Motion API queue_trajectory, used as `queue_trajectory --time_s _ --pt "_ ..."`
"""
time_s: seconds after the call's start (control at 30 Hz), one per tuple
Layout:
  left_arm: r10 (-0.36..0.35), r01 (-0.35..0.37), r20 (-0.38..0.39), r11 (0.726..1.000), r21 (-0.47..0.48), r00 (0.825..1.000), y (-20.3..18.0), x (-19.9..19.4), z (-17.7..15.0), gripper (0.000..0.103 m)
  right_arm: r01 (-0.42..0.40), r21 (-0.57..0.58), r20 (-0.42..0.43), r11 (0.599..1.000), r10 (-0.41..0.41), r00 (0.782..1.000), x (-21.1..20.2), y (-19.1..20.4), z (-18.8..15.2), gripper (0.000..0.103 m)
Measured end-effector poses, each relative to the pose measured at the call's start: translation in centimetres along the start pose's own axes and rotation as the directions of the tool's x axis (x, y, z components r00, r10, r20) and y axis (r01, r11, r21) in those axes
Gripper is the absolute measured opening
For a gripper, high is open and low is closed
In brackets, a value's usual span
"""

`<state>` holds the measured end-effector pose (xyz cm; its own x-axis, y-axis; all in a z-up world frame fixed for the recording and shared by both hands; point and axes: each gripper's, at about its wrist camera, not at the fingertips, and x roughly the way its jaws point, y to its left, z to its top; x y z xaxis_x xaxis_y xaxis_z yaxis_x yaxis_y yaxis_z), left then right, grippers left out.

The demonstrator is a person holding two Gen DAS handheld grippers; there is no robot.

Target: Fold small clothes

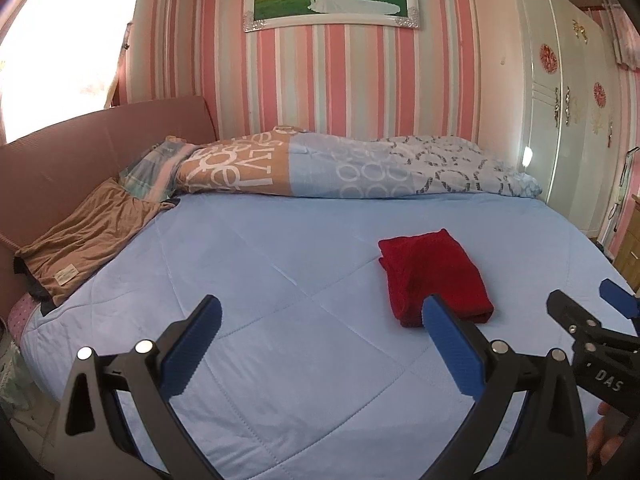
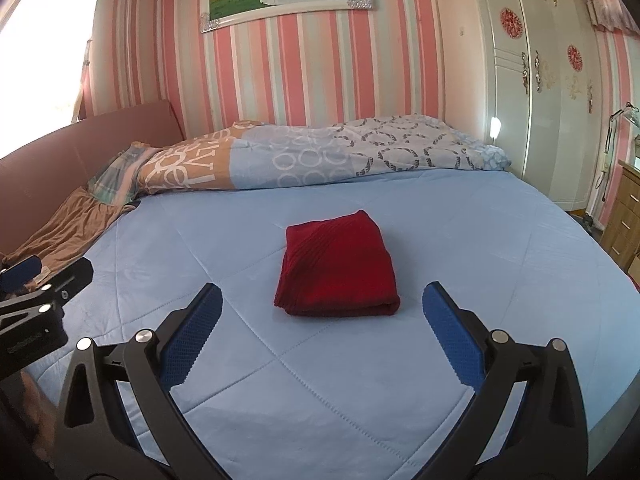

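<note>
A red garment [image 2: 338,266] lies folded into a small rectangle on the light blue bed cover [image 2: 480,240]. It also shows in the left wrist view [image 1: 434,276], right of centre. My right gripper [image 2: 322,308] is open and empty, hovering just short of the garment's near edge, its fingers wider than the fold. My left gripper [image 1: 322,320] is open and empty, to the left of the garment; its right fingertip [image 1: 436,312] overlaps the garment's near corner in view. The right gripper [image 1: 588,300] shows at the left view's right edge.
A rolled patterned duvet [image 2: 320,152] lies along the far wall. A brown garment [image 1: 84,240] lies at the bed's left end by the pink headboard [image 1: 80,148]. A white wardrobe [image 2: 540,80] and a wooden drawer unit [image 2: 624,216] stand on the right.
</note>
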<state>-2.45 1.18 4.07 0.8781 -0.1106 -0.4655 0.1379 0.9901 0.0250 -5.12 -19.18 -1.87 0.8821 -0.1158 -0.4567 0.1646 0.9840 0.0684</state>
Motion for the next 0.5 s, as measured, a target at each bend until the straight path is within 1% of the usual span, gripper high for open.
queue_trajectory --time_s 0.5 --pt "0.004 -0.004 0.016 1.0 -0.004 1.0 0.55 -0.69 0.38 0.101 0.008 -0.02 0.005 1.0 -0.008 1.0 -0.07 0.5 -0.06 0.1"
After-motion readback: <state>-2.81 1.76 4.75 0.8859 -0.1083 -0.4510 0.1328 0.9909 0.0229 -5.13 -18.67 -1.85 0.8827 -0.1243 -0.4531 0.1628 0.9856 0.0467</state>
